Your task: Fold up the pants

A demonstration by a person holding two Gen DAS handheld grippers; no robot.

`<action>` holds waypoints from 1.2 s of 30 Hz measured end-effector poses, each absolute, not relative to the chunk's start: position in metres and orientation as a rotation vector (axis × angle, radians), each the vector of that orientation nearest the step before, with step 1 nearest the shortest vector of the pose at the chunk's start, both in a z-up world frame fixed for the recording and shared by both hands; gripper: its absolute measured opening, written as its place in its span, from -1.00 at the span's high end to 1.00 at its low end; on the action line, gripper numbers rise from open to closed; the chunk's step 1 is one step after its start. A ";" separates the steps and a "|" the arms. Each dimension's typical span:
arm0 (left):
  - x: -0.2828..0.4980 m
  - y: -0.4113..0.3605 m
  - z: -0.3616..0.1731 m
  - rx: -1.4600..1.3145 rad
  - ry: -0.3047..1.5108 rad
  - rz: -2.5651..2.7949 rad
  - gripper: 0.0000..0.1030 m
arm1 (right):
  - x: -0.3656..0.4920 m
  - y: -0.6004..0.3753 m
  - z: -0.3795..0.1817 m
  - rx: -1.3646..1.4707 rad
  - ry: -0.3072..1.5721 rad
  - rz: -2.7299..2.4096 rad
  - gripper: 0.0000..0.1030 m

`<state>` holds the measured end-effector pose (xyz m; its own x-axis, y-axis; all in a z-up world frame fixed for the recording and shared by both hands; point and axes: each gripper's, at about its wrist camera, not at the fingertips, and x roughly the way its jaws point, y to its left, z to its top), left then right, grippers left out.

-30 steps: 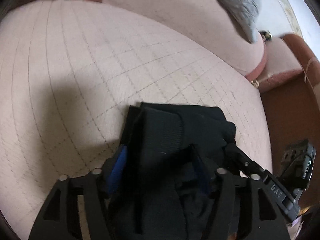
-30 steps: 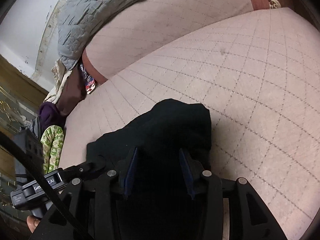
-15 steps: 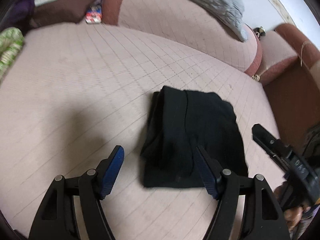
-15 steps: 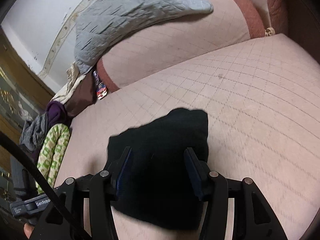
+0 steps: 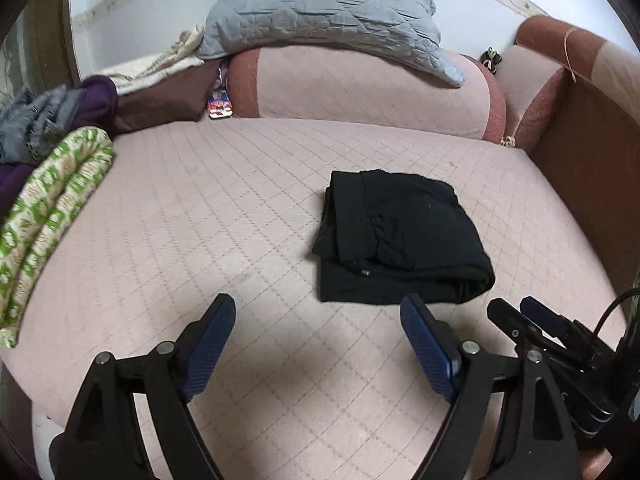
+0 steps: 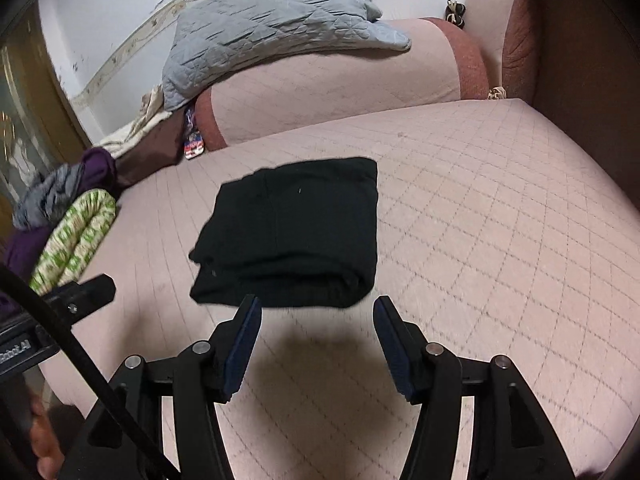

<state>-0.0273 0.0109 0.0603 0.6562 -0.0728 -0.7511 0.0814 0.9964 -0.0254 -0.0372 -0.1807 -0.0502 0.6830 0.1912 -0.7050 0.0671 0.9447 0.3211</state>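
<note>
**Pants folded on the cushion; both grippers clear of them**

Your black pants [image 5: 400, 240] lie as a compact folded bundle on the pink quilted sofa seat [image 5: 192, 216], right of centre in the left wrist view. Layered edges show along the bundle's left side; a thick rounded fold forms the near edge. In the right wrist view the same bundle [image 6: 296, 236] sits just beyond the fingertips, flat on the seat.

Your left gripper [image 5: 318, 314] has its jaws spread wide and holds nothing. Its blue pads [image 5: 208, 344] are above bare cushion, with the right fingertip near the bundle's front edge but not touching it.

Your right gripper [image 6: 316, 312] is also parted, somewhat less widely, and empty. Its tips are close to the near fold; no contact visible. It appears at the right edge of the left wrist view too.

Surroundings: grey quilted blanket [image 5: 320, 12] draped over the backrest [image 5: 360, 88]; green-and-white patterned cloth [image 5: 52, 216] at the seat's left edge, with purple and grey clothes [image 5: 52, 108] piled behind it; a small red-and-blue packet [image 5: 219, 105] against the backrest.
</note>
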 end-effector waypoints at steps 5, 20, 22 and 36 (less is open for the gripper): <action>-0.036 0.010 0.047 0.026 0.884 -0.078 -0.63 | -0.042 -0.171 -0.060 0.299 0.838 0.074 -0.28; -0.031 -0.002 0.024 0.055 0.940 -0.097 -0.63 | -0.032 -0.168 -0.086 0.277 0.905 0.043 -0.32; -0.030 -0.003 0.021 0.053 0.949 -0.099 -0.63 | -0.031 -0.169 -0.090 0.285 0.915 0.040 -0.32; -0.028 -0.007 0.005 0.043 0.991 -0.112 -0.63 | -0.028 -0.167 -0.097 0.274 0.932 0.035 -0.33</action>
<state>-0.0277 -0.0070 0.0052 0.5429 -0.0749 -0.8365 0.1139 0.9934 -0.0151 -0.0282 -0.1671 -0.0966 0.5984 0.1481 -0.7874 0.0879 0.9647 0.2483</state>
